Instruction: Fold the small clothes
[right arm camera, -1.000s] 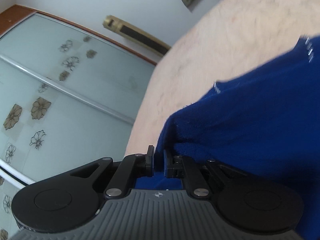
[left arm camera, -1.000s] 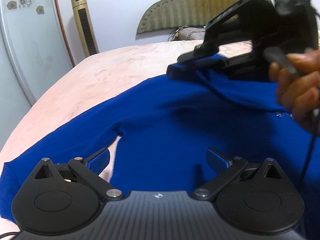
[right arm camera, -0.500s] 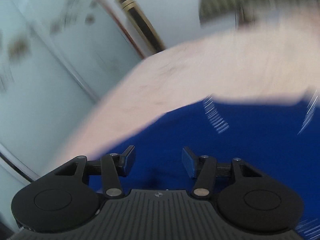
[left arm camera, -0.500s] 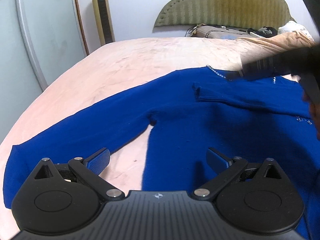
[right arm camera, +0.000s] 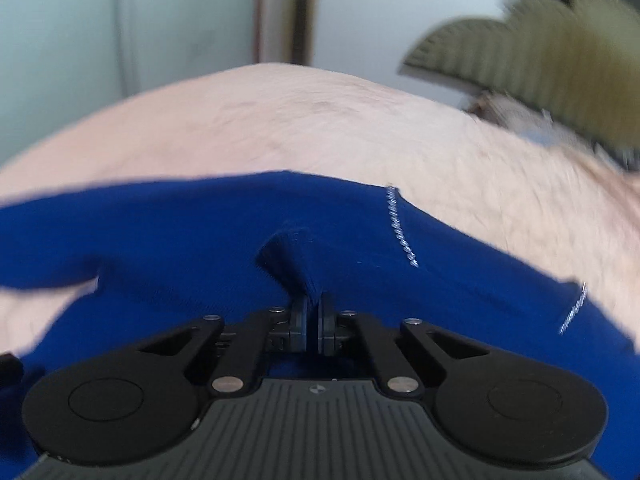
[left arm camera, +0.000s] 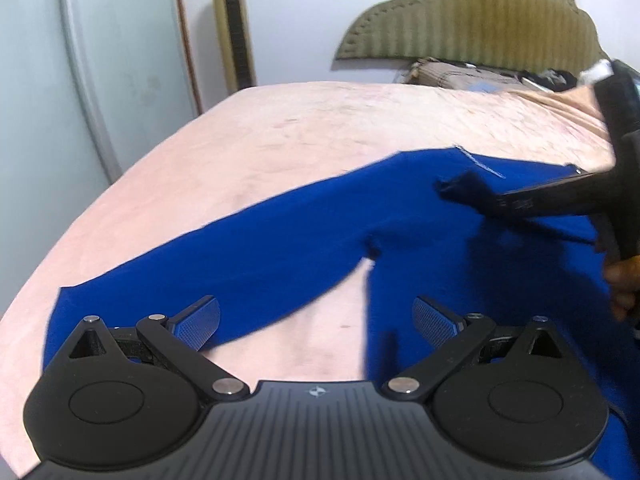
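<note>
blue knit, a small long-sleeved sweater, is lying spread across the pink bedcover, one sleeve stretching out flat toward the near left edge, presumably laid out so the folds can be made square. the other sleeve's cuff is being held doubled over the chest, just beside the sparkly neckline trim; this placement looks like the first inward fold.

right gripper: jaws are clenched on that cuff, cloth rising in a ridge from between the pads, nearly no gap showing. from the left camera it is reaching in from the right side over the body of the garment, somewhat blurred.

left gripper: jaws are standing wide apart and gripping nothing, hovering above the gap between the outstretched sleeve and the side seam. whether the fingertips are brushing the cloth cannot be told. judged position: waiting to take the flat sleeve next.

a padded headboard and a tower fan are standing at the far wall.
</note>
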`<action>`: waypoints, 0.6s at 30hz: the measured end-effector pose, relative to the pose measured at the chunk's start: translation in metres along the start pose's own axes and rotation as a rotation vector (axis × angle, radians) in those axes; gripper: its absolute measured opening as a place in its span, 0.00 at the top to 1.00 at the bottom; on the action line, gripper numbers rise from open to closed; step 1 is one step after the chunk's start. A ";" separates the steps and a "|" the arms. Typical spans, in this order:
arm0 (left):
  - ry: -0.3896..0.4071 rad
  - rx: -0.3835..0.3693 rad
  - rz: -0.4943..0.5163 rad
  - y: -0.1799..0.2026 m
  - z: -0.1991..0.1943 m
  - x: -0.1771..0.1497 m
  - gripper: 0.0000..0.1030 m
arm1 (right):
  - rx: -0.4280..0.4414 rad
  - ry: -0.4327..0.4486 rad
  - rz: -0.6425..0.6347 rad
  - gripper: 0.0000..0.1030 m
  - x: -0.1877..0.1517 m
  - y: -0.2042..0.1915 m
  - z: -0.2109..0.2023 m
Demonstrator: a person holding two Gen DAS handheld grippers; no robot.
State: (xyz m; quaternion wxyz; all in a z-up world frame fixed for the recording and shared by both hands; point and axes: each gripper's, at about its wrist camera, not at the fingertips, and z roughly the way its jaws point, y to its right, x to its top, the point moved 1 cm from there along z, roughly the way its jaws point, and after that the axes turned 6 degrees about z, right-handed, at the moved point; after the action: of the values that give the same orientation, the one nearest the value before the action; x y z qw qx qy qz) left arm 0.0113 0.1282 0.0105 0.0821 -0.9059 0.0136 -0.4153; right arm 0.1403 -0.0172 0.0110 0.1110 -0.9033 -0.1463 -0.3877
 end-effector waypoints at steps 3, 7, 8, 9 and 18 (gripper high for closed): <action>-0.013 0.010 -0.035 -0.013 0.002 -0.003 0.00 | 0.064 -0.003 0.133 0.92 0.002 0.006 -0.004; -0.030 0.019 -0.069 -0.025 0.006 -0.009 0.00 | 0.164 0.003 0.113 0.92 0.007 -0.022 -0.009; -0.037 0.023 -0.072 -0.026 0.006 -0.009 0.00 | 0.169 -0.002 0.082 0.92 0.007 -0.033 -0.008; -0.044 0.023 -0.074 -0.027 0.006 -0.010 0.00 | 0.155 -0.016 0.044 0.84 0.006 -0.044 -0.005; -0.044 -0.002 -0.049 -0.017 0.000 -0.017 0.00 | 0.184 0.051 0.149 0.37 0.002 -0.020 -0.039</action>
State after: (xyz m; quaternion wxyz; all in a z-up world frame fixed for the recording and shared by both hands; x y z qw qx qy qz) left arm -0.0006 0.1469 0.0000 0.0715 -0.9148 -0.0102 -0.3973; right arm 0.1086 -0.0104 0.0405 0.2257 -0.8875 -0.1109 -0.3860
